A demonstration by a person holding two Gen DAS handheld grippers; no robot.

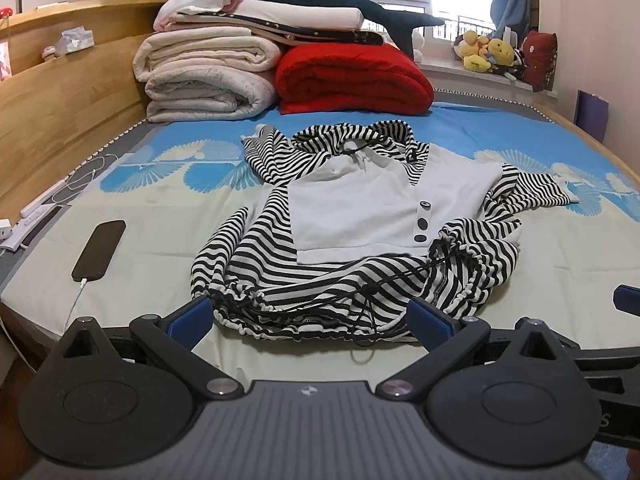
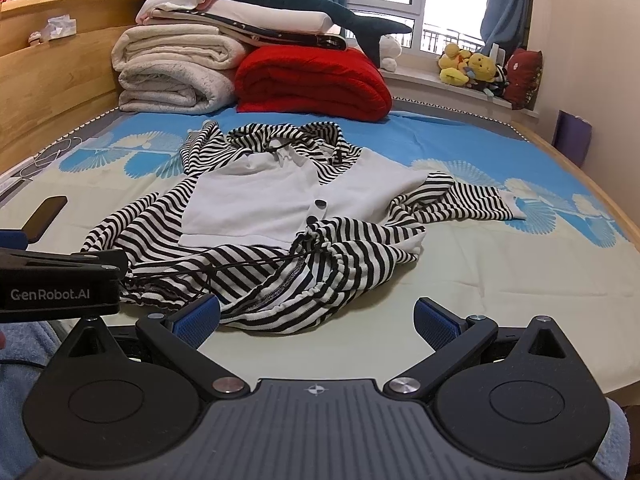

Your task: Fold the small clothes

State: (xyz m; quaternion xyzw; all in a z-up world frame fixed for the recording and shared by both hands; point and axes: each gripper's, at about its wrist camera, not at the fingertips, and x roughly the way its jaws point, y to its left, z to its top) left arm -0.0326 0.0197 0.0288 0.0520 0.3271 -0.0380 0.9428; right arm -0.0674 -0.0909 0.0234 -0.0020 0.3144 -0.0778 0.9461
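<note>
A small black-and-white striped hooded top (image 1: 352, 224) with a white front panel and dark buttons lies crumpled on the bed, hood toward the far end. Its drawstring hem faces me, bunched and twisted. My left gripper (image 1: 308, 320) stands open, its blue pads either side of the hem's near edge, with nothing held. In the right wrist view the same top (image 2: 260, 216) spreads across the middle. My right gripper (image 2: 316, 320) is open too, just short of the hem's right part. The left gripper's body (image 2: 60, 280) shows at the left edge there.
Folded white blankets (image 1: 208, 76), a red blanket (image 1: 352, 80) and a plush shark (image 1: 340, 4) are stacked at the bed's far end. A phone (image 1: 100, 250) on a charging cable lies left of the top. Wooden bed frame (image 1: 48, 120) on the left; plush toys (image 2: 472, 66) on the windowsill.
</note>
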